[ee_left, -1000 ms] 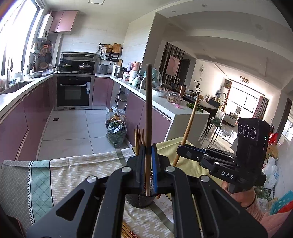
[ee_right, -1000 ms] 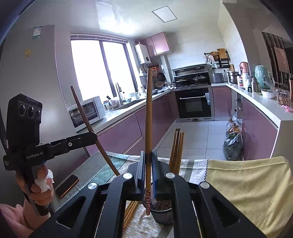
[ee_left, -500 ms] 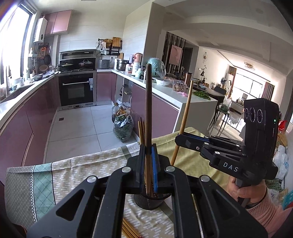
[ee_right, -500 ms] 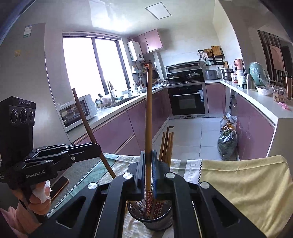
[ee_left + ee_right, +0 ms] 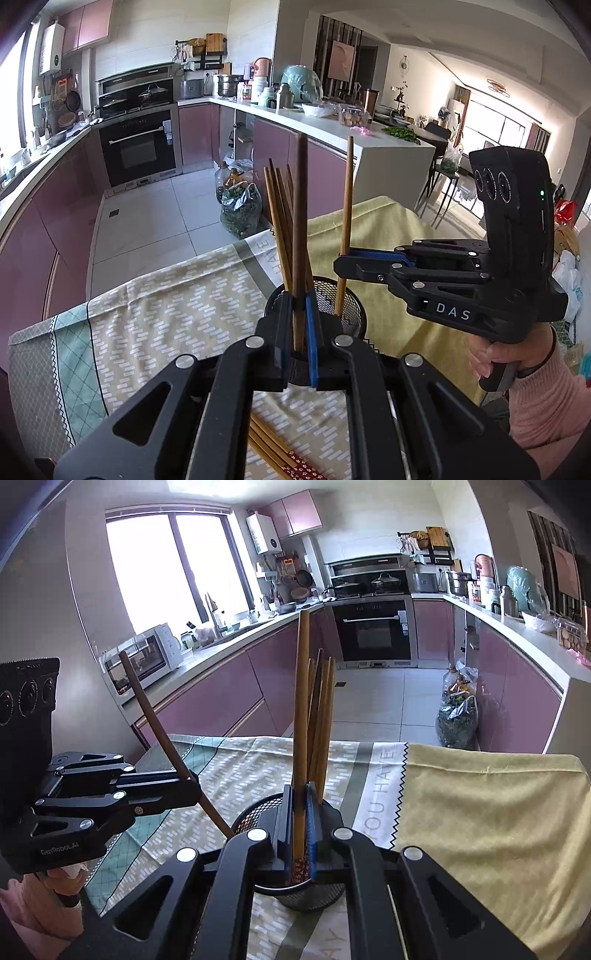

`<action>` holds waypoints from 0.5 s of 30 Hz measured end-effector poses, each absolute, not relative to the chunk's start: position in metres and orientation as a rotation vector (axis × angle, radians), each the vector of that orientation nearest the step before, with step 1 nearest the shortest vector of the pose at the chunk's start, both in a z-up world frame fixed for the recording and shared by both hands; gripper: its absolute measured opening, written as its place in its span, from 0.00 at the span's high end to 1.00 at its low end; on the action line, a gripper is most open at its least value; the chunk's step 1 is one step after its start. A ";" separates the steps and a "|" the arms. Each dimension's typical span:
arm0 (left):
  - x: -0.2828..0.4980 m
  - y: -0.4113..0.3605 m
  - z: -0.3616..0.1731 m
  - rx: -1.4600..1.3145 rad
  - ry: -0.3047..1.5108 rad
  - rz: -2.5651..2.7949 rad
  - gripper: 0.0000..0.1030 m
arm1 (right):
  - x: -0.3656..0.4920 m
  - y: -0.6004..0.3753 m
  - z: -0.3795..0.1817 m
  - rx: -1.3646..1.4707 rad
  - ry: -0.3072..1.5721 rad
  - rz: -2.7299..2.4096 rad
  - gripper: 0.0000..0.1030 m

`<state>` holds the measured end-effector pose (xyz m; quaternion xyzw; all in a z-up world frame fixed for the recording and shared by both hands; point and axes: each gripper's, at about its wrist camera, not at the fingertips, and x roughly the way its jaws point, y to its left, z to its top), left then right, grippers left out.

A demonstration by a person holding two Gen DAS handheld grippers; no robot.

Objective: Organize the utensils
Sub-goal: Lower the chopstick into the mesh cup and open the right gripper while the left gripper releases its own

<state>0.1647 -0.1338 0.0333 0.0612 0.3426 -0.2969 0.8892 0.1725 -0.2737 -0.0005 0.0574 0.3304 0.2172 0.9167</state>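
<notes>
My left gripper (image 5: 299, 306) is shut on a dark brown chopstick (image 5: 300, 221) held upright, its lower end down in the black mesh holder (image 5: 351, 306). Several chopsticks (image 5: 277, 210) stand in that holder. My right gripper (image 5: 343, 262) comes in from the right, shut on a light wooden chopstick (image 5: 347, 206) whose tip dips inside the holder's rim. In the right wrist view, the right gripper (image 5: 299, 801) clamps the light chopstick (image 5: 302, 701) over the holder (image 5: 314, 897). The left gripper (image 5: 192, 790) holds the dark chopstick (image 5: 155, 716) slanted towards the rim.
The holder stands on a patterned tablecloth (image 5: 177, 314) beside a yellow cloth (image 5: 480, 812). Loose chopsticks (image 5: 273, 450) lie on the cloth near me. Beyond the table's far edge are the kitchen floor, purple cabinets and a bag of greens (image 5: 240, 210).
Both grippers have come down with their chopsticks, and the holder now sits right under the fingertips. The chopsticks' lower ends have sunk into the holder.
</notes>
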 end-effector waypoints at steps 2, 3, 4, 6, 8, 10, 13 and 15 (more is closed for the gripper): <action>0.169 -0.134 0.032 0.122 0.717 -0.616 0.93 | 0.175 -0.274 -0.003 0.126 0.691 0.446 0.94; 0.172 -0.135 0.032 0.119 0.720 -0.615 0.93 | 0.175 -0.275 -0.004 0.130 0.693 0.445 0.94; 0.176 -0.134 0.032 0.117 0.722 -0.614 0.93 | 0.176 -0.275 -0.005 0.133 0.697 0.444 0.94; 0.180 -0.135 0.031 0.111 0.725 -0.607 0.93 | 0.179 -0.274 -0.006 0.135 0.701 0.441 0.94; 0.185 -0.133 0.031 0.103 0.728 -0.603 0.93 | 0.183 -0.276 -0.008 0.138 0.705 0.436 0.94; 0.189 -0.134 0.031 0.096 0.731 -0.599 0.93 | 0.186 -0.276 -0.009 0.142 0.711 0.431 0.94; 0.196 -0.133 0.028 0.079 0.746 -0.592 0.92 | 0.190 -0.276 -0.011 0.146 0.715 0.428 0.94; 0.199 -0.133 0.024 0.069 0.755 -0.587 0.92 | 0.191 -0.275 -0.013 0.148 0.718 0.425 0.93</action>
